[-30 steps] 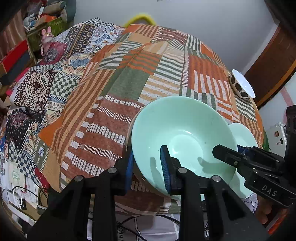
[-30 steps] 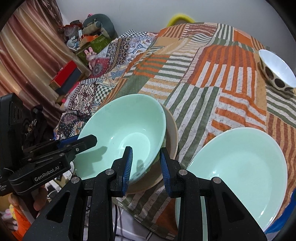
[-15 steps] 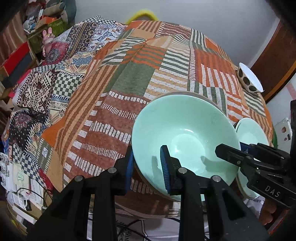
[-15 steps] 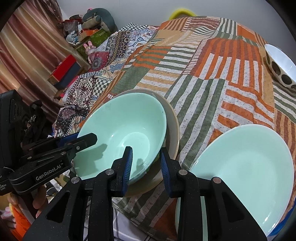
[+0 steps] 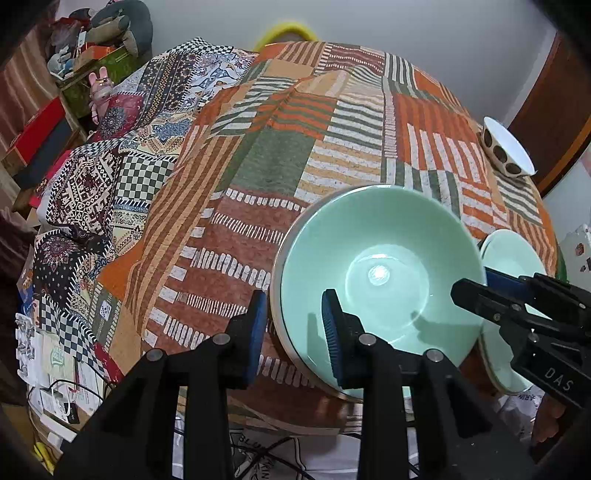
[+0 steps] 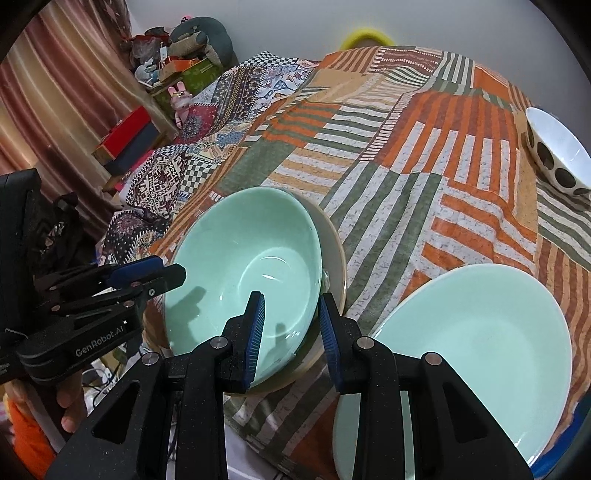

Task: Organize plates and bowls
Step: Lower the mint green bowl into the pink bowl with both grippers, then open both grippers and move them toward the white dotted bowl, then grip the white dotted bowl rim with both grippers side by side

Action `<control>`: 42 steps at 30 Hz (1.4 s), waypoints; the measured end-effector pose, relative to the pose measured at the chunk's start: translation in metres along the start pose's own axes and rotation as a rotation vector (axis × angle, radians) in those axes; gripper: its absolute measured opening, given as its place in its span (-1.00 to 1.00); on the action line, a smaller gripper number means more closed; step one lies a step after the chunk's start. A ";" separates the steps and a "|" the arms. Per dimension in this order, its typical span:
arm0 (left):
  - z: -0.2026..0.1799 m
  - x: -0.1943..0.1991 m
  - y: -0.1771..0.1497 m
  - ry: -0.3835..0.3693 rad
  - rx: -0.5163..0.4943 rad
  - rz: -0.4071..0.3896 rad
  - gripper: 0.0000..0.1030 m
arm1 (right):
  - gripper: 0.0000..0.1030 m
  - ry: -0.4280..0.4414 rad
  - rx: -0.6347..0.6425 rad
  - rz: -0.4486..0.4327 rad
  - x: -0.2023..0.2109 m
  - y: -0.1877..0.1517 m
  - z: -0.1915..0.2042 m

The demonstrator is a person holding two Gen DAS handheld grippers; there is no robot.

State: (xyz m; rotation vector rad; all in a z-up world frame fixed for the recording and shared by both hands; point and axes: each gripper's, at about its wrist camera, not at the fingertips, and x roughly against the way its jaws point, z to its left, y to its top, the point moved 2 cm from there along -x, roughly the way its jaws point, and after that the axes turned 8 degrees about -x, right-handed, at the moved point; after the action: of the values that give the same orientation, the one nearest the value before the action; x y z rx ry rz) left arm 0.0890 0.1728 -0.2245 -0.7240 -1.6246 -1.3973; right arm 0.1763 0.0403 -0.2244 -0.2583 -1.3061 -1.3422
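Plain pale wall (image 5: 388,33) behind; striped curtain (image 6: 55,92) left; brown door (image 5: 554,110) right; cluttered shelf (image 6: 173,74).

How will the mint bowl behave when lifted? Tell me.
Likely rigid and breakable: the mint bowl looks like glazed ceramic. Its glossy, reflective surface may slip. Nested in the beige dish, it might drag that along.

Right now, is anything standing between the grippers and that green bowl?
Nothing visible does. The left gripper and right gripper each straddle the rim of the green bowl, one pad inside, one outside the beige dish under it.
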 end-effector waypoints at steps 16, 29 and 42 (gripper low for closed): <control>-0.055 0.066 0.060 -0.097 -0.043 -0.216 0.18 | 0.11 -0.077 -0.097 -0.241 0.099 0.017 -0.066; -0.124 0.051 0.123 -0.156 -0.115 -0.276 0.54 | 0.14 -0.300 -0.211 -0.384 0.157 0.053 -0.171; -0.173 -0.006 0.162 -0.184 -0.200 -0.224 0.54 | 0.14 -0.337 -0.369 -0.329 0.106 0.094 -0.258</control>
State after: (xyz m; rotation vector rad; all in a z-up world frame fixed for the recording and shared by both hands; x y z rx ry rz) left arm 0.2693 0.0385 -0.1496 -0.8259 -1.7677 -1.7141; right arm 0.3569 -0.1879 -0.1824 -0.5617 -1.4109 -1.8833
